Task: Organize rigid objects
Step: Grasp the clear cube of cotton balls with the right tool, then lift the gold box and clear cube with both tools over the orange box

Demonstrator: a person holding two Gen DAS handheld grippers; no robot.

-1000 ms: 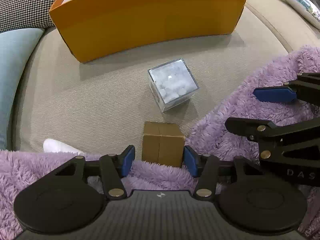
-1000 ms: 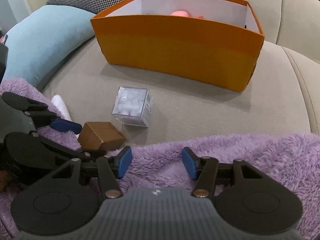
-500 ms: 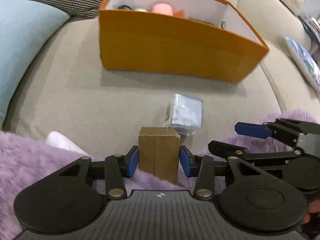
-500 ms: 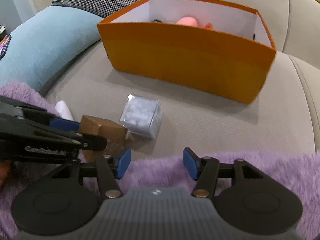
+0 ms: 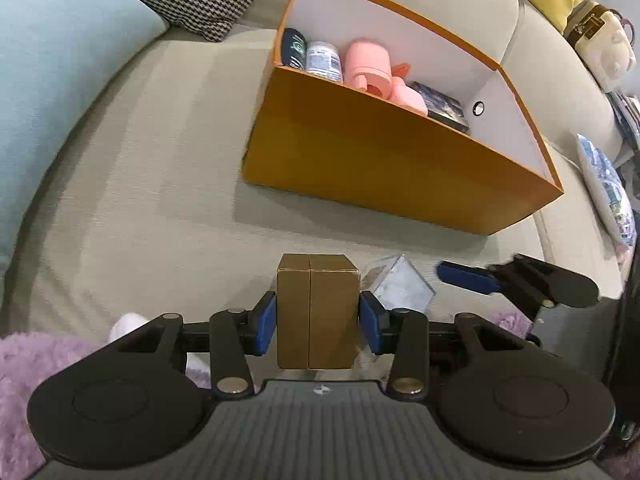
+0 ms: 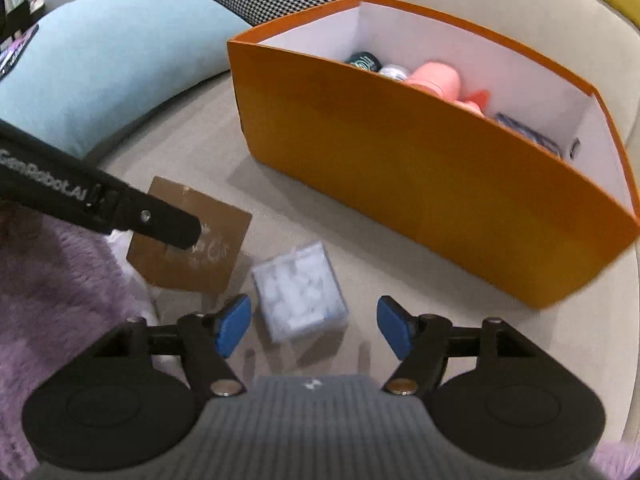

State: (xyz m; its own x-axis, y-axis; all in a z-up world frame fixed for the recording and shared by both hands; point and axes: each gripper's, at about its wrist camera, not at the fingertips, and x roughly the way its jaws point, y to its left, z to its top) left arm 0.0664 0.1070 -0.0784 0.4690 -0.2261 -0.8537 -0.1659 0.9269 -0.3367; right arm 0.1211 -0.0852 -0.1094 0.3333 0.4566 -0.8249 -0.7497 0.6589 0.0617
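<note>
While my left gripper (image 5: pixel 318 318) clamps the brown box (image 5: pixel 316 312) upright between its blue pads, the orange bin (image 5: pixel 400 168) lies ahead and to the right across the sofa cushion (image 5: pixel 160 200). The clear cube (image 5: pixel 400 288) rests just right of the box.

Through the right wrist camera, my right gripper (image 6: pixel 312 326) is opening, nothing pressed. The clear cube (image 6: pixel 300 292) sits between the pads, nearer the left one, skewed to them. My right hand is the nearer for it.
</note>
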